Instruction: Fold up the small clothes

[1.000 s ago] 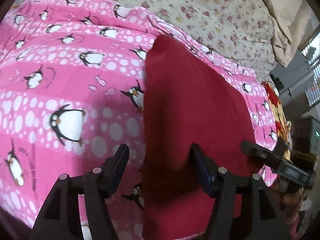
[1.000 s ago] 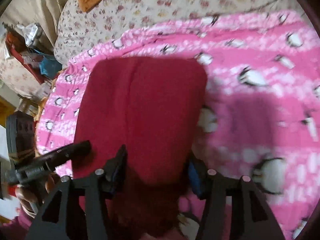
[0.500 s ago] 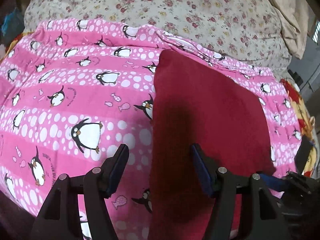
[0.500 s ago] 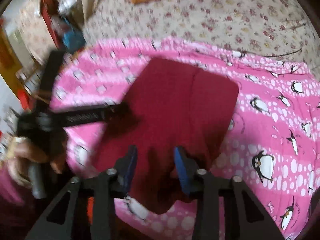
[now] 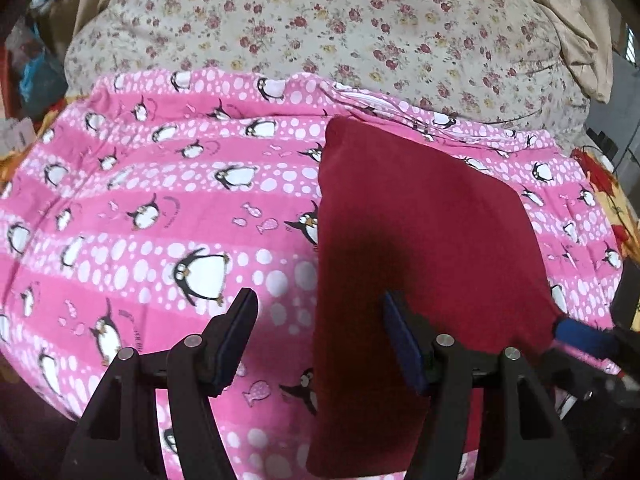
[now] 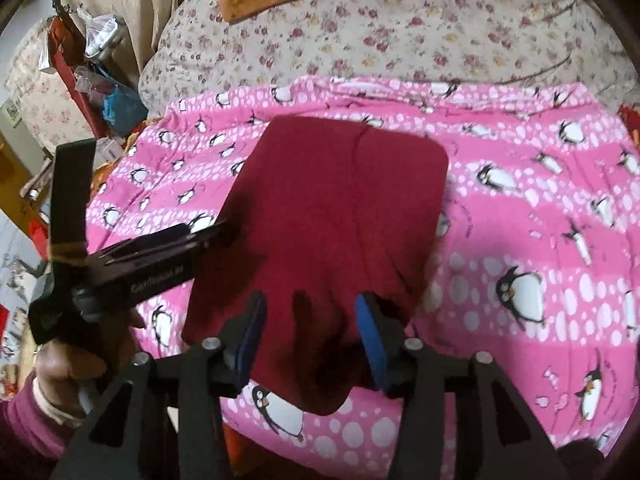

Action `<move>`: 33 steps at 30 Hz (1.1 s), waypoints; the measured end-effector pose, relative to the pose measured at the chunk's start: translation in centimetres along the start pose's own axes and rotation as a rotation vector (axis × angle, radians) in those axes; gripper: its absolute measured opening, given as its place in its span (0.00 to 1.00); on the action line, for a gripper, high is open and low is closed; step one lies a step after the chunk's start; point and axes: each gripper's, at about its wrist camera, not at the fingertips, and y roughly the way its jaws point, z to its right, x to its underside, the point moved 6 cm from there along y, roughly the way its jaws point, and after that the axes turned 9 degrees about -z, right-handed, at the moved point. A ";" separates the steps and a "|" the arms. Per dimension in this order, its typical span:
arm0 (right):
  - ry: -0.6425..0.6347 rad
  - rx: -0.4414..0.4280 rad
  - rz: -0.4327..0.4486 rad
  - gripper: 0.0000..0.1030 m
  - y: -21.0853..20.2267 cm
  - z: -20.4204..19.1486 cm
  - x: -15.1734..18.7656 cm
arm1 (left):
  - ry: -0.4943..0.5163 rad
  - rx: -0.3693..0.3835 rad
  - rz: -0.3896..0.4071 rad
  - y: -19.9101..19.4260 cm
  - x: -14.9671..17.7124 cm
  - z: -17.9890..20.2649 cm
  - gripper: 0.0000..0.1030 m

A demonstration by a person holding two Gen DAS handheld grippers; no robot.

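Only the right wrist view shows the person's hand (image 6: 76,364) holding the left gripper (image 5: 318,340), released above the pink penguin blanket (image 5: 160,208). The folded red garment (image 6: 336,216) lies flat there. The right gripper (image 6: 310,334) hovers over its near edge, jaws opening, grasping nothing.

Both cameras look steeply down along their own fingers, from close above the bed. The left view stands left of the red cloth (image 5: 424,240), the right view right of it. Both share the cloth and the pink penguin blanket (image 5: 160,200).
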 end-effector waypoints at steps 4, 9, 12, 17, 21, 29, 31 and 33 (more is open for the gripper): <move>0.020 0.046 0.055 0.62 -1.0 -0.2 -0.8 | -0.013 0.004 0.023 -1.1 0.0 -0.5 0.43; 0.047 0.093 0.089 0.67 -1.7 0.0 -1.8 | -0.024 -0.005 0.063 -2.5 -0.2 -1.0 0.43; 0.046 0.107 0.095 0.67 -1.8 -0.1 -1.8 | -0.026 -0.007 0.085 -3.2 -0.2 -1.0 0.43; 0.042 0.114 0.095 0.68 -1.5 -0.5 -1.6 | -0.021 -0.009 0.099 -3.7 -0.1 -0.9 0.43; 0.038 0.120 0.093 0.69 -1.2 -0.8 -1.4 | -0.025 -0.009 0.101 -3.8 -0.1 -0.9 0.43; 0.043 0.128 0.091 0.73 -0.8 -0.6 -1.4 | -0.021 -0.015 0.100 -3.7 0.1 -0.8 0.43; 0.051 0.126 0.089 0.74 -0.7 -0.4 -1.4 | -0.022 -0.016 0.098 -3.6 0.2 -0.7 0.43; 0.054 0.126 0.086 0.74 -0.6 -0.3 -1.4 | -0.022 -0.019 0.095 -3.4 0.2 -0.7 0.43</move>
